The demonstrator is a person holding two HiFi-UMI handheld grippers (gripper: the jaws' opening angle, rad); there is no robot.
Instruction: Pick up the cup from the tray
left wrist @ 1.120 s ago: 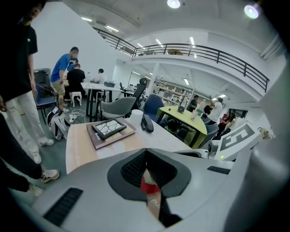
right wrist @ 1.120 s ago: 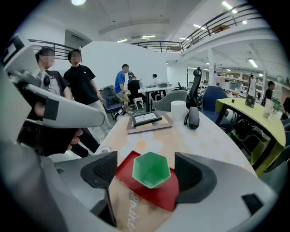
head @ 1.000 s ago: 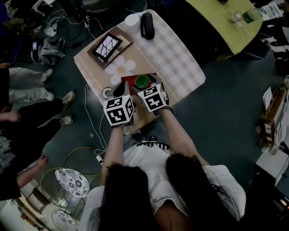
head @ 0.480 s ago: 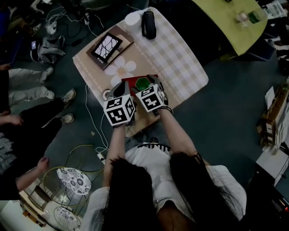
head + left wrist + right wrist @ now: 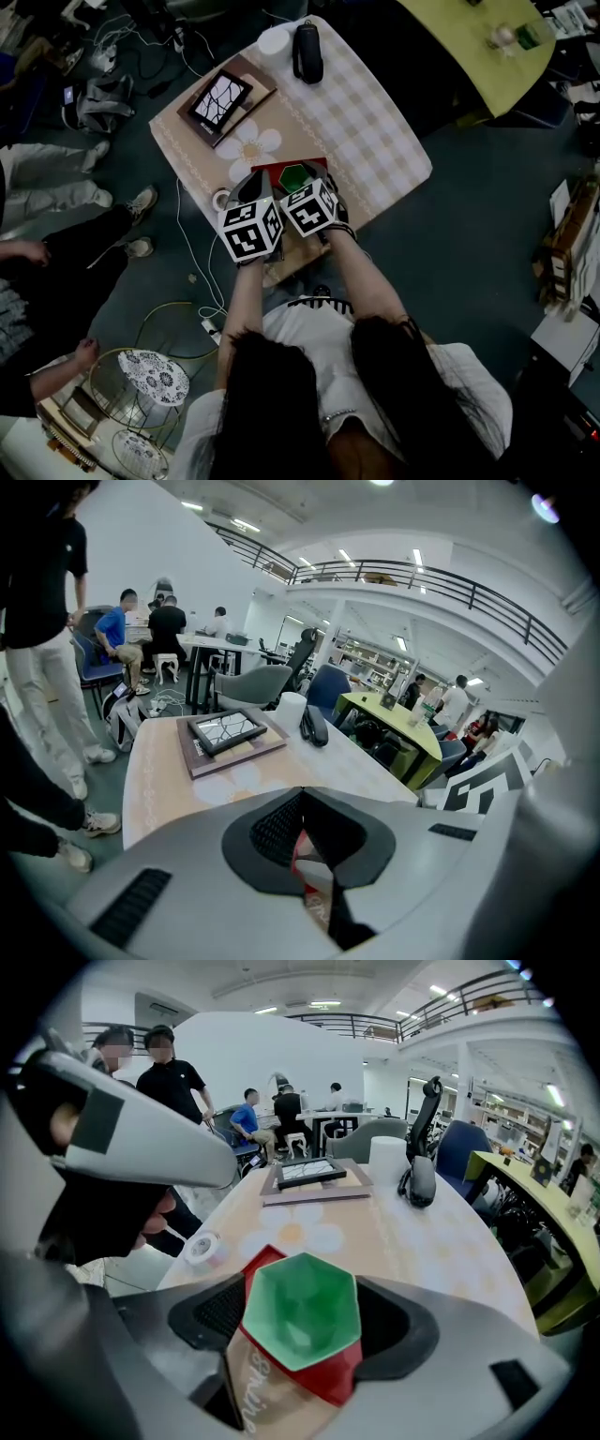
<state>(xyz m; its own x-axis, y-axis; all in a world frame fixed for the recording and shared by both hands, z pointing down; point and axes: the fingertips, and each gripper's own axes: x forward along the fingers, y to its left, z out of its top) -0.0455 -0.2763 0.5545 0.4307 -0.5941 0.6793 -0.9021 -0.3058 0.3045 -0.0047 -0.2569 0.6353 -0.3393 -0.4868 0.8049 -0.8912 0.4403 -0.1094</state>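
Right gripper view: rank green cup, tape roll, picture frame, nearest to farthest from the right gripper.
1. green cup: between the jaws, on the red tray.
2. tape roll: left, near the table's edge.
3. picture frame: far end, centre.

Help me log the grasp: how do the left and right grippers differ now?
On the left gripper the jaw tips meet, holding nothing; on the right gripper the jaws flank the green cup, apart. The left gripper is by the red tray, the right gripper over it. Both sit side by side at the near edge of the table.
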